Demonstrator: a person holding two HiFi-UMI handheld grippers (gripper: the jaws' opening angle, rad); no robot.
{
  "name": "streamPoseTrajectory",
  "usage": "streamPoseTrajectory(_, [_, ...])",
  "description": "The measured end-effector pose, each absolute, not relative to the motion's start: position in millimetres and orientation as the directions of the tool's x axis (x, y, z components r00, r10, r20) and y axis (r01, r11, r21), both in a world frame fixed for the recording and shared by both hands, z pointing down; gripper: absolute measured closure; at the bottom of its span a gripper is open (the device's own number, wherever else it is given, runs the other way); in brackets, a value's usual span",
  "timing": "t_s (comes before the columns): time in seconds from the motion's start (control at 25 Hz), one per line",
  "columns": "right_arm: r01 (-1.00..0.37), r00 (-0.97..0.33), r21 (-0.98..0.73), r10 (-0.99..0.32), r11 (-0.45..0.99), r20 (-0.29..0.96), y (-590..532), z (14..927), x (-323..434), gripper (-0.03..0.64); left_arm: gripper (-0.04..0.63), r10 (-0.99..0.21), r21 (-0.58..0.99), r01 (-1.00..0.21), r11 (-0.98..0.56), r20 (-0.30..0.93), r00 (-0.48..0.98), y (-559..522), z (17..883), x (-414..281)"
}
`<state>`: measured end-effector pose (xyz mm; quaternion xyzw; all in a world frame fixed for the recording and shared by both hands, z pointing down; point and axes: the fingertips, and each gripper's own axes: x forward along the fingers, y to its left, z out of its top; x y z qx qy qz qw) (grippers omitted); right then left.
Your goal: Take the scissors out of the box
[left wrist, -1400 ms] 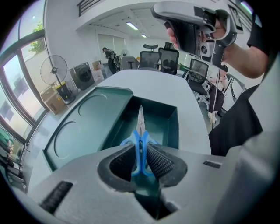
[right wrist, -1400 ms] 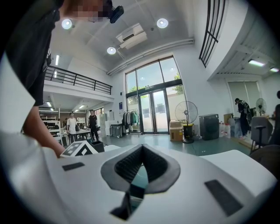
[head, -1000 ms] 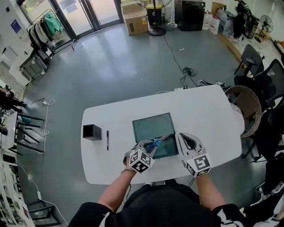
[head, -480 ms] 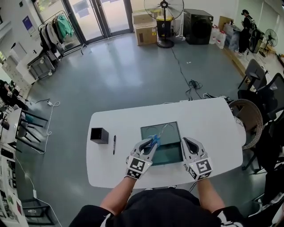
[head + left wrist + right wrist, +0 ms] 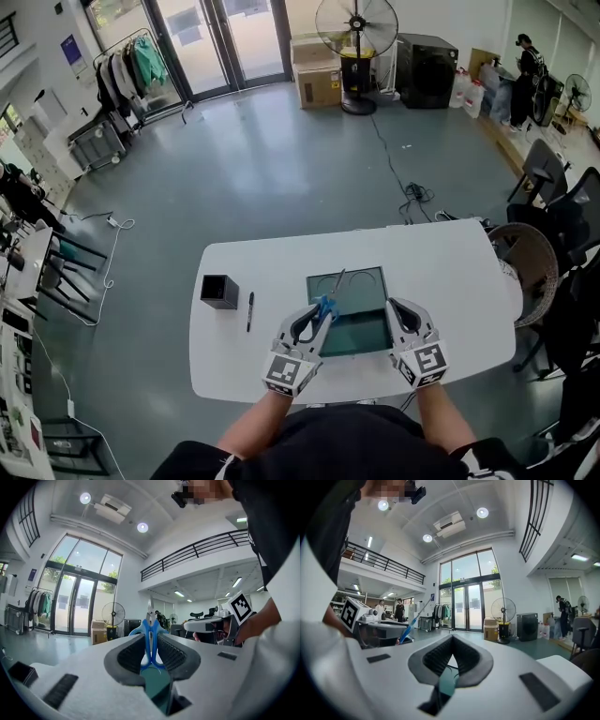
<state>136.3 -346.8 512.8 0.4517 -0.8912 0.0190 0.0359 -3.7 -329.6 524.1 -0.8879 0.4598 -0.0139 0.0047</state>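
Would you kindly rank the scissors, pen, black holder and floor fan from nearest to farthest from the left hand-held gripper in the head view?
1. scissors, gripped by the left hand-held gripper.
2. pen, lying to its left.
3. black holder, farther left.
4. floor fan, across the room.

Left gripper (image 5: 317, 317) has lifted the scissors (image 5: 328, 302) above the box (image 5: 364, 298).

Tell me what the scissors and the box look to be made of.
Scissors: handles look like smooth blue plastic, evenly coloured and slightly glossy; the thin grey blades look like metal. Box: dark green inside with a pale rim, perhaps plastic or card; too small to tell.
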Motion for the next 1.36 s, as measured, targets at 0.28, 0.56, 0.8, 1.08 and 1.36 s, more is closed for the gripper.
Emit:
streamPoseTrajectory(0.28, [-0.800,-0.595,0.030,-0.799,0.599,0.084,-340.1,509.1,128.6,0.612,0.497,-0.822,0.007,-0.822,-0.569,-0.020,0.569,-321.1,517.7,-14.7])
streamPoseTrajectory(0.56, [-0.805,-0.579,0.074,-0.808,0.588,0.111,-337.0,508.9,130.3,0.612,0.497,-0.826,0.009,-0.826,-0.564,-0.015,0.564,-320.2,517.5,-16.3])
streamPoseTrajectory(0.8, [-0.811,-0.573,0.077,-0.814,0.580,0.093,-334.5,504.0,131.9,0.612,0.497,-0.820,-0.009,-0.820,-0.573,-0.013,0.573,-319.4,515.8,-15.1])
streamPoseTrajectory(1.08, [-0.818,-0.564,0.080,-0.821,0.570,0.084,-330.4,501.3,133.2,0.613,0.497,-0.818,-0.005,-0.818,-0.575,-0.012,0.575,-316.8,512.7,-13.7])
streamPoseTrajectory(1.36, [-0.820,-0.562,0.081,-0.824,0.567,0.075,-328.2,498.7,136.5,0.613,0.497,-0.824,0.022,-0.824,-0.566,-0.002,0.566,-314.9,511.4,-11.8])
